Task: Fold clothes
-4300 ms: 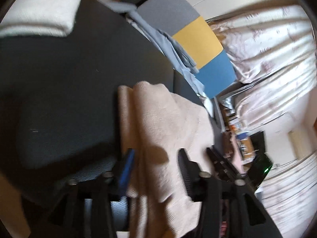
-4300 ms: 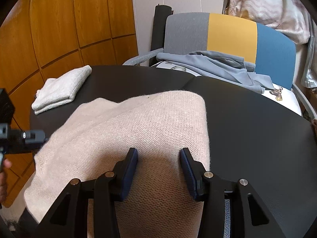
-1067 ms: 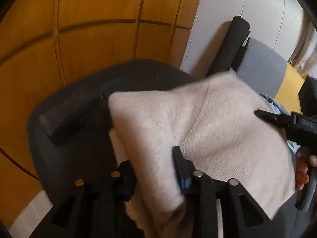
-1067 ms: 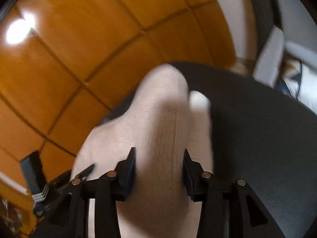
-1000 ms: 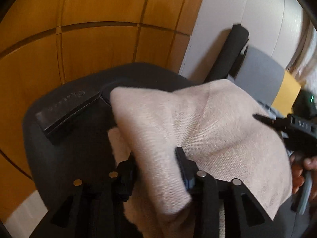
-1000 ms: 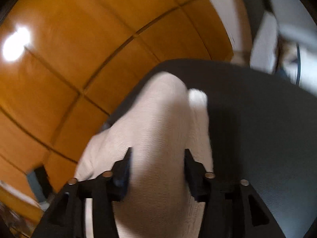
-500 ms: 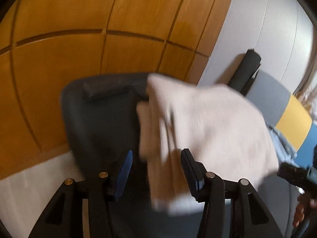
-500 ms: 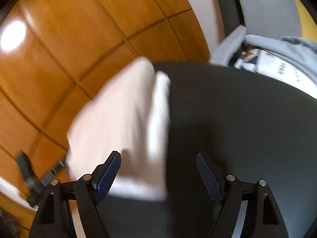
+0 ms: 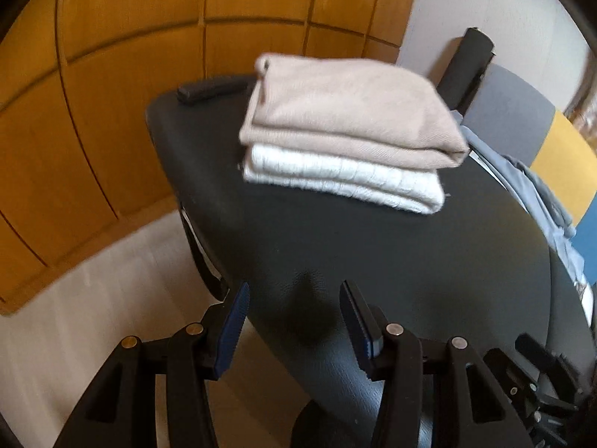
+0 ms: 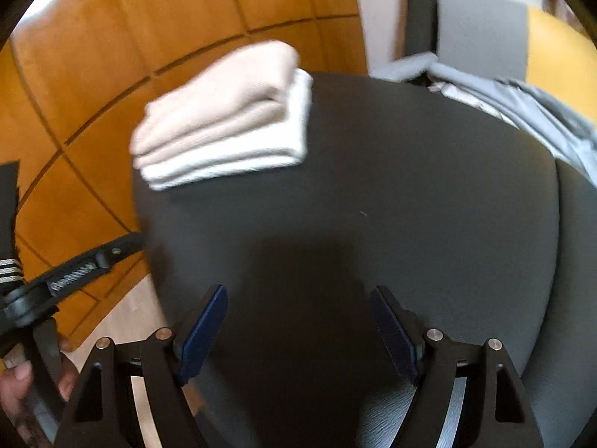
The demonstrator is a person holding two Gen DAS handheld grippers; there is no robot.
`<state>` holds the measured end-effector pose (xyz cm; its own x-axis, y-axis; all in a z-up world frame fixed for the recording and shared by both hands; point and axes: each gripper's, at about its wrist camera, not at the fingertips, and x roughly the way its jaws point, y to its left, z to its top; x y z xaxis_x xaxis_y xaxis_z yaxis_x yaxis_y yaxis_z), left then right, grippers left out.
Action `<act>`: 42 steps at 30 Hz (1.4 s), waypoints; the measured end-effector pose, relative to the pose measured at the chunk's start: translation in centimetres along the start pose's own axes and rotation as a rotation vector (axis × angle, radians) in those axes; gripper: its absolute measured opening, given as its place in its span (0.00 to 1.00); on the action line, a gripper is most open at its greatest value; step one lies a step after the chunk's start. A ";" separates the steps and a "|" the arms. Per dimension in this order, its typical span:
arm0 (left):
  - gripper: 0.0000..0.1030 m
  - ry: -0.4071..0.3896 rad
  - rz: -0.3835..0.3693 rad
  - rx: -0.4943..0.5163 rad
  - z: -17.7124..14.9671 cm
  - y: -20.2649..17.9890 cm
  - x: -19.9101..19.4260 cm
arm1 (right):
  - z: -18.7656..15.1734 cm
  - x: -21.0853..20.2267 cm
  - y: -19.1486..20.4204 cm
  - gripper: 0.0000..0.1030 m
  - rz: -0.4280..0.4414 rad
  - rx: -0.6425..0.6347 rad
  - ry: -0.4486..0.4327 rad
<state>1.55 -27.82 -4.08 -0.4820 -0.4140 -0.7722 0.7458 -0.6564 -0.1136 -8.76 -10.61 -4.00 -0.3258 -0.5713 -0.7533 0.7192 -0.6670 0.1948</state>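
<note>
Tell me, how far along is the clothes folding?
Done: the beige sweater lies folded on top of a folded white garment, stacked at the far corner of the black table. In hand: nothing; the left gripper and right gripper are both open and empty, their jaws having just been opening. Left: probably the grey-blue garment draped on the chair beyond the table.

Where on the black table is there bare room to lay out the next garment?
The black table is bare from the folded stack in its far left corner across to the grey-blue garment along the far right edge, and down to both open grippers. Crowded spots: that stack and the small black bar beside it.
</note>
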 end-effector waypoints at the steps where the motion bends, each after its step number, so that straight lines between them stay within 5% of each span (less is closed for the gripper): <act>1: 0.50 -0.015 0.010 0.002 0.0 -0.2 -0.9 | 0.5 -0.5 0.7 0.78 -0.002 -0.018 -0.012; 9: 0.50 -0.080 0.100 -0.013 1.1 1.4 -5.2 | 3.4 -3.5 5.9 0.83 -0.051 -0.131 -0.099; 14: 0.50 -0.086 0.142 0.014 2.1 1.3 -4.0 | 4.3 -3.8 7.1 0.90 -0.084 -0.145 -0.119; 20: 0.50 -0.126 0.062 0.022 2.0 0.9 -4.4 | 4.3 -4.4 7.0 0.90 -0.112 -0.126 -0.123; 23: 0.50 -0.146 0.078 0.042 1.7 0.5 -4.7 | 4.3 -4.4 6.7 0.90 -0.119 -0.115 -0.123; 34: 0.51 -0.094 0.020 -0.002 1.6 0.9 -3.9 | 4.1 -4.4 6.9 0.90 -0.127 -0.130 -0.123; 42: 0.50 -0.179 0.089 -0.009 1.2 1.0 -5.0 | 3.8 -4.0 6.7 0.90 -0.118 -0.111 -0.105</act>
<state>4.15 -27.19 0.47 -0.4879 -0.5760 -0.6559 0.7926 -0.6071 -0.0564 -4.98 -14.60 2.68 -0.4702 -0.5425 -0.6962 0.7333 -0.6790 0.0338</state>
